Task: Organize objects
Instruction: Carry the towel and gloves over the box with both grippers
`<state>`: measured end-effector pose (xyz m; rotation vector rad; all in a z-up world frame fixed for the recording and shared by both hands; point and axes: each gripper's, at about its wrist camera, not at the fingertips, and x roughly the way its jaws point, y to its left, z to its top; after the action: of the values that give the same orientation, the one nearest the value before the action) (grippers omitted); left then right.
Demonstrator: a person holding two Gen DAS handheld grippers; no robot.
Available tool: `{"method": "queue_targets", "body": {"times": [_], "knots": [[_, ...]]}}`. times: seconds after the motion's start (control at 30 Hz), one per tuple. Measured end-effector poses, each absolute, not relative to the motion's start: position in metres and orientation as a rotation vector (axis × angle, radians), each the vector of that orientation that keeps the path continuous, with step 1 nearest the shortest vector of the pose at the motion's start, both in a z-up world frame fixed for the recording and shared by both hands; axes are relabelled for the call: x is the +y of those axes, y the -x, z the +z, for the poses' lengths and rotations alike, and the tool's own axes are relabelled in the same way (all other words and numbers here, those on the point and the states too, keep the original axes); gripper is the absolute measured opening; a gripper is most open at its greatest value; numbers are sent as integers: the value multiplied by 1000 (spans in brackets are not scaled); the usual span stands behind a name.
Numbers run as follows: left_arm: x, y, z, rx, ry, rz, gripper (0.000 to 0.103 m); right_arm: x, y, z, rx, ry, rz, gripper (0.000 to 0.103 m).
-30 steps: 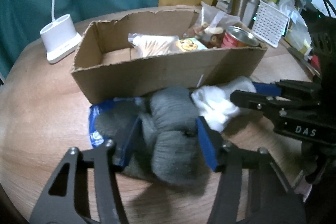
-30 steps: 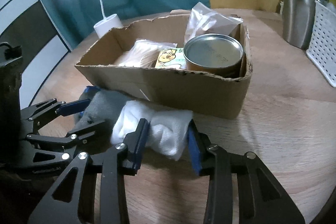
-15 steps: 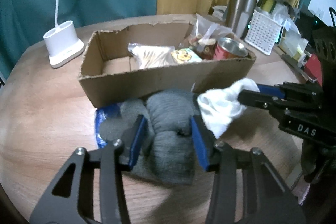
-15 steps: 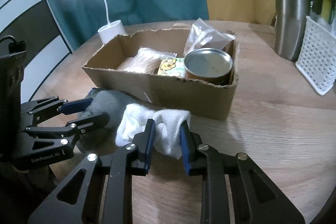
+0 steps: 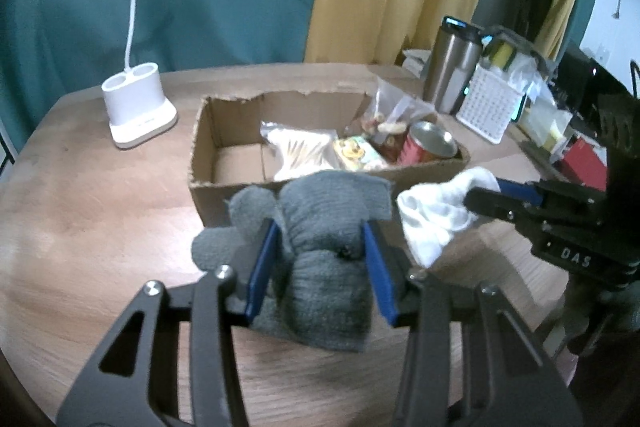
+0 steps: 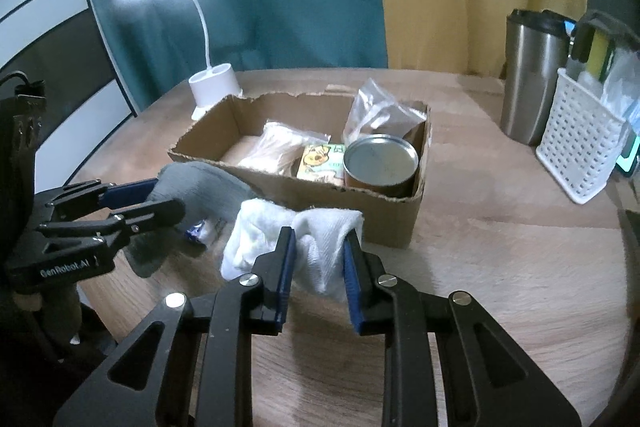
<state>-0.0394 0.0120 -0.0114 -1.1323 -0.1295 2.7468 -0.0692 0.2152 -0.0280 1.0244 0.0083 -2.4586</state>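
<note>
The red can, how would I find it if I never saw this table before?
Look for the open cardboard box in the middle of the wooden table. The red can stands upright in the corner nearest the steel tumbler. It is the only round metal thing inside; its neighbours are soft plastic bags and a flat packet.
</note>
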Motion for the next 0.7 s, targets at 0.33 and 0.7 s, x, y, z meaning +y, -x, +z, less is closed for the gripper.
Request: {"method": "queue_targets", "body": {"times": [0.33, 0.7], "knots": [[-4, 40, 4, -173, 1097, 2765, 45, 213, 65, -13, 15, -985, -2485, 24], [-15, 41, 19, -196, 1050, 2795, 45, 209, 65, 5, 28, -933, -2499, 24]]}}
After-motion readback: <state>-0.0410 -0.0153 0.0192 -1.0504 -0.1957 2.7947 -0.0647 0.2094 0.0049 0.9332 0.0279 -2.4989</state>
